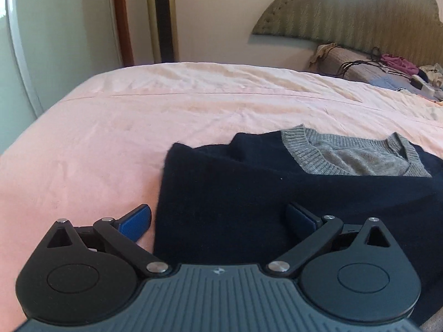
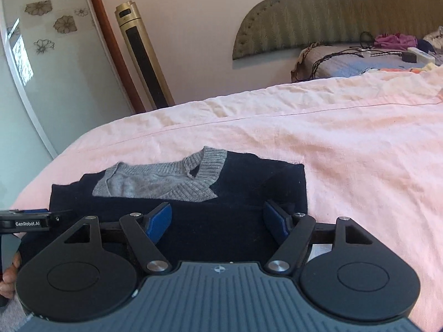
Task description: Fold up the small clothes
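Navy knit, grey ribbed V-neck: the sweater [image 1: 277,193] lies flat on the pink sheet [image 1: 110,138], collar [image 1: 357,152] at the far end, near hem toward both grippers. Its sides look already tucked in, so it reads as a neat rectangle, and my guess is the bottom-to-collar fold comes next.

Left gripper [image 1: 218,220] sits low at the sweater's left edge, fingers spread wide and holding nothing. One blue pad [image 1: 137,221] is over bare sheet just beside the edge, the other over the navy knit. Whether either pad actually touches the cloth, I cannot tell.

Right gripper [image 2: 217,222] is spread wide too, empty, both pads over the sweater's near right part, the outer one close to the right edge.

The risks, as I judge them: thick, soft knit in several layers, so a pinch may catch only the top layer and pull a tucked side loose. The left gripper straddles the edge, so closing there could pinch sheet along with knit and drag the bedding up. Uneven lifts would skew the fold off the collar.

Farther off, a padded headboard [image 2: 346,8], a pillow [image 2: 360,61] strewn with cables and clothes, and a gold tower fan [image 2: 144,55] by the wall.
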### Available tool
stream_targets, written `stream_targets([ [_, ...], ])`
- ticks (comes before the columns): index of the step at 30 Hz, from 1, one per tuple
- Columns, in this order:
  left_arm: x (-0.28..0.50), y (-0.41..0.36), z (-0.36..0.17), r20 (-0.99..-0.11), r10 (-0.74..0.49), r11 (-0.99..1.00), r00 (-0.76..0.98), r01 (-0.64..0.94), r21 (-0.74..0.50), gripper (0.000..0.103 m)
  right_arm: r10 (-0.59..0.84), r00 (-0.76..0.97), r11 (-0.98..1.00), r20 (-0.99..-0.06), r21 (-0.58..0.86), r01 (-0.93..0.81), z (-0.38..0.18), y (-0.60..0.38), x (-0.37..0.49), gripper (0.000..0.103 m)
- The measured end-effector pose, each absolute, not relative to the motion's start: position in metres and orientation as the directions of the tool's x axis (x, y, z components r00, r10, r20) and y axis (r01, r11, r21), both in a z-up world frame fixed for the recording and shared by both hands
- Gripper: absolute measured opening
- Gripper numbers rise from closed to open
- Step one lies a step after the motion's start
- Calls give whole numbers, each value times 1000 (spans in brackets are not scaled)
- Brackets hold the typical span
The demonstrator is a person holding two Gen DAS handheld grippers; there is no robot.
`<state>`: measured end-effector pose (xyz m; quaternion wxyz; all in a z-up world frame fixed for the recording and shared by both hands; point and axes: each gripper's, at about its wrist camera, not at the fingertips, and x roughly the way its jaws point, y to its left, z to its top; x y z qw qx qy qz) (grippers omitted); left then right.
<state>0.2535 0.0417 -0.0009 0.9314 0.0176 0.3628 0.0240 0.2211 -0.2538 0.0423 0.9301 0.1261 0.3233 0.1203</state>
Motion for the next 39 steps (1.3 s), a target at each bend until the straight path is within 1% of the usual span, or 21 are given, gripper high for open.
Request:
stream_targets([
  [2, 226, 43, 11, -661, 34, 999, 750, -38, 7, 103, 279, 765, 943, -581, 316, -103, 52, -250, 207, 70],
  [4, 196, 44, 19, -641, -81, 995, 763, 19, -103, 103, 354, 752, 917, -556, 365, -161, 64, -247, 180, 73],
  [5, 185, 39, 18, -640, -114, 992, 760, 53, -114, 103, 386, 745, 908, -545, 369, -200, 67, -243, 167, 76],
  [7, 176, 25, 9, -655, -118, 993, 746, 100, -66, 103, 393, 724, 911, -567, 347, -223, 64, -238, 153, 86],
  [9, 177, 18, 0, -659, -95, 993, 746, 119, -9, 103, 369, 702, 925, -609, 311, -217, 51, -236, 155, 85],
  [13, 173, 24, 13, -696, -87, 995, 713, 99, -23, 103, 327, 718, 942, -615, 275, -193, 53, -236, 156, 83],
  [15, 150, 28, 22, -689, -146, 988, 710, 138, -67, 103, 317, 716, 944, -622, 278, -177, 66, -233, 142, 82],
  [17, 125, 30, 19, -690, -198, 979, 696, 175, -105, 103, 386, 715, 919, -583, 309, -244, 74, -232, 116, 86],
  [18, 118, 29, 12, -711, -190, 980, 677, 180, -90, 103, 394, 706, 917, -589, 304, -259, 73, -231, 106, 93],
  [20, 101, 25, -1, -684, -123, 979, 719, 199, 32, 103, 364, 675, 931, -642, 265, -250, 58, -233, 93, 94],
  [22, 91, 36, 4, -691, -116, 988, 713, 157, -3, 103, 334, 705, 943, -626, 206, -263, 47, -241, 78, 91],
  [24, 74, 51, 13, -689, -103, 993, 717, 111, -32, 103, 306, 709, 952, -636, 223, -211, 55, -251, 67, 89],
  [26, 55, 67, 17, -678, -58, 998, 733, 56, -25, 103, 332, 717, 940, -613, 274, -201, 68, -264, 49, 89],
  [29, 39, 98, 9, -725, -43, 996, 687, -23, -81, 103, 293, 761, 952, -579, 249, -178, 83, -285, 14, 94],
  [32, 25, 107, 10, -706, -64, 992, 705, -32, -122, 103, 220, 743, 972, -632, 206, -113, 78, -307, -5, 95],
  [33, 25, 106, 11, -706, -71, 990, 705, -37, -137, 103, 209, 726, 974, -656, 202, -98, 73, -311, -7, 93],
  [34, 27, 106, 12, -704, -88, 987, 704, -34, -158, 101, 206, 705, 975, -679, 204, -89, 66, -314, -8, 87],
  [36, 32, 101, 13, -697, -91, 987, 712, -31, -161, 88, 214, 712, 975, -669, 194, -111, 60, -311, -14, 75],
  [37, 35, 98, 13, -696, -69, 990, 715, -35, -135, 68, 230, 708, 971, -668, 202, -124, 60, -309, -14, 63],
  [38, 38, 96, 14, -699, -39, 993, 714, -49, -105, 40, 229, 711, 971, -665, 209, -117, 60, -308, -14, 58],
  [39, 41, 96, 15, -706, -19, 995, 708, -59, -86, 27, 253, 703, 964, -665, 235, -126, 60, -308, -12, 36],
])
